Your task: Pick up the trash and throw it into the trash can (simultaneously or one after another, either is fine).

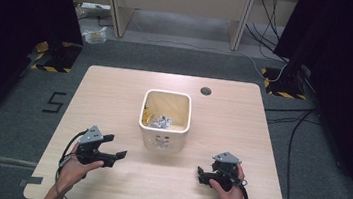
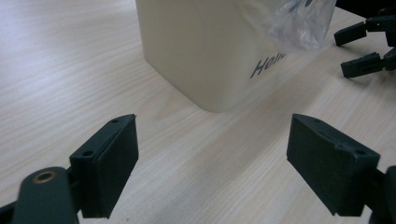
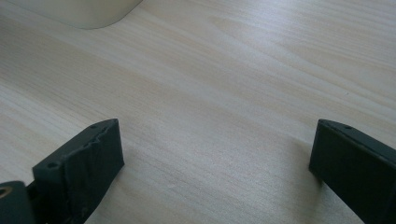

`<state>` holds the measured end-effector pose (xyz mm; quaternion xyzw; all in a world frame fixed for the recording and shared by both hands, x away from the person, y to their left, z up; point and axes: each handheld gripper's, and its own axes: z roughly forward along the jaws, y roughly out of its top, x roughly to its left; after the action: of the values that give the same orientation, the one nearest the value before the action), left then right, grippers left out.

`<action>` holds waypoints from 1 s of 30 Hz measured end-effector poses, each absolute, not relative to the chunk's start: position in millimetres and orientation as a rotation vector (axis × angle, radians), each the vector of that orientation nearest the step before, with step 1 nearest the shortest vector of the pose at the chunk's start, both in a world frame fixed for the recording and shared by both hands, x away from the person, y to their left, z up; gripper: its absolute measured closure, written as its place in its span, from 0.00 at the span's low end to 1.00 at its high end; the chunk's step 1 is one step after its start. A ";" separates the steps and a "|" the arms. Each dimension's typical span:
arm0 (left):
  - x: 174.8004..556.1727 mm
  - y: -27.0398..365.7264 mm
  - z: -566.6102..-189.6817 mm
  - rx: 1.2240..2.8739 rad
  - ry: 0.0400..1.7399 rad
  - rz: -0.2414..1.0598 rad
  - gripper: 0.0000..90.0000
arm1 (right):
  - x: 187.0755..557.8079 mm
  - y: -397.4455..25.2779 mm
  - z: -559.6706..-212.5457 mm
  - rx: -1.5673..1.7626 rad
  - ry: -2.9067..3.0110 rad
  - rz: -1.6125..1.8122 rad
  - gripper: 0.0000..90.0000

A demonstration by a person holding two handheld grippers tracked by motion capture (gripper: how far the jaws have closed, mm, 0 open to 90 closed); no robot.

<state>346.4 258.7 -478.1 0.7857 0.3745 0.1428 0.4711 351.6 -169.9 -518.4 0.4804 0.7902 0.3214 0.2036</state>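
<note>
A cream square bin (image 1: 163, 139) stands in the middle of the wooden table (image 1: 114, 97); it holds crumpled clear plastic (image 1: 163, 122) and some yellow scraps. My left gripper (image 1: 116, 146) rests near the front left, its jaws open and empty, pointing right toward the bin. In the left gripper view the bin (image 2: 201, 51) is close ahead, with clear plastic (image 2: 299, 23) hanging over its rim. My right gripper (image 1: 199, 175) sits at the front right, open and empty, aimed left. In the right gripper view a corner of the bin (image 3: 84, 11) shows at the top left above bare wood.
A round cable hole (image 1: 205, 91) lies behind the bin. Dark curtains flank the table, cables (image 1: 291, 137) run over the floor at the right, and a desk frame (image 1: 179, 9) stands beyond. The right gripper (image 2: 369, 46) shows far off in the left gripper view.
</note>
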 end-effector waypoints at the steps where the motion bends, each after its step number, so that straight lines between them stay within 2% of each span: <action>1: 346.1 258.8 -479.6 1.924 0.920 0.349 0.18 | 351.6 -169.9 -518.4 1.341 2.205 0.896 0.03; 11: 340.0 258.0 -496.6 1.965 0.937 0.312 0.18 | 351.6 -169.9 -518.4 1.341 2.205 0.897 0.03; 30: 329.7 260.4 -517.0 2.041 0.955 0.337 0.18 | 351.6 -169.9 -518.4 1.341 2.205 0.897 0.03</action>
<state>329.7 260.4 -517.0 0.8137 0.3808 0.1344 0.4181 351.6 -169.9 -518.4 0.4805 0.7902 0.3215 0.2035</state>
